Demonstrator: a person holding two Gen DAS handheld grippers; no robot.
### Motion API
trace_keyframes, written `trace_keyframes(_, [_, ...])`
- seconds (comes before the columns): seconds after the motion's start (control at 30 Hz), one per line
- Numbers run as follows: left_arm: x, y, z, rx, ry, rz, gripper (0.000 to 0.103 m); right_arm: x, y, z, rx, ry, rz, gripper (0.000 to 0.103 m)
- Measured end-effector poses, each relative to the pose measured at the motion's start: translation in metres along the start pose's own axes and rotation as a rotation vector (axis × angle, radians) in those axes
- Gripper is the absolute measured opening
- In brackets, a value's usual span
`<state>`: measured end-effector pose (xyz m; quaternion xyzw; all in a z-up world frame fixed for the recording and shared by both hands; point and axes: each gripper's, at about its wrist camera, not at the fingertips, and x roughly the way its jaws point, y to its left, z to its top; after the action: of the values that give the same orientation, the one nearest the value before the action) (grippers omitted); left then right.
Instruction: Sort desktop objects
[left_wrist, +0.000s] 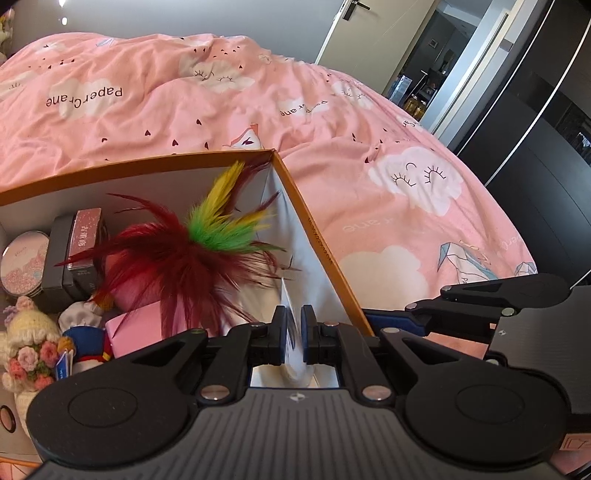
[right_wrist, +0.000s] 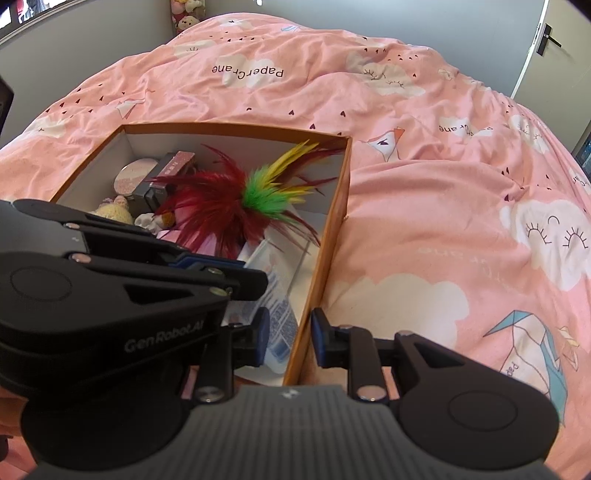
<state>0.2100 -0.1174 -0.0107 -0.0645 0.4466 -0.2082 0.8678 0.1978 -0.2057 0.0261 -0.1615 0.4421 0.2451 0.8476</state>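
Looking along your left tool (left_wrist: 294, 328), you had its blue pads nearly together, pinching a white packet (left_wrist: 291, 314) just inside the right wall of the orange box (left_wrist: 321, 236). The box sat on the pink bed cover (left_wrist: 406, 147) and held a red, green and yellow feather toy (left_wrist: 192, 251), a round tin (left_wrist: 24, 262), dark cases (left_wrist: 70, 258) and a knitted doll (left_wrist: 29, 339).

Along your right tool (right_wrist: 287, 339), the pads stood partly apart, one on each side of the box's right wall (right_wrist: 317, 280), neither pressing it. The packet (right_wrist: 275, 306) lay inside the box beside that wall.
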Motion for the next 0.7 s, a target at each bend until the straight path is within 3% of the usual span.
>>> trace_keyframes(0.2, [-0.011, 0.000, -0.001, -0.003, -0.010, 0.016, 0.009, -0.004, 0.003, 0.000, 0.003, -0.011, -0.002, 0.029])
trace_keyframes(0.27, [-0.018, 0.000, -0.002, -0.003, -0.027, 0.026, 0.016, -0.007, 0.004, 0.000, 0.007, -0.022, 0.001, 0.032])
trace_keyframes(0.37, [-0.033, 0.003, -0.002, -0.002, -0.056, 0.047, 0.018, -0.012, 0.007, 0.000, 0.008, -0.032, -0.009, 0.033])
trace_keyframes(0.7, [-0.073, 0.021, -0.011, 0.007, -0.141, 0.191, 0.039, -0.028, 0.017, -0.004, 0.038, -0.097, -0.059, 0.035])
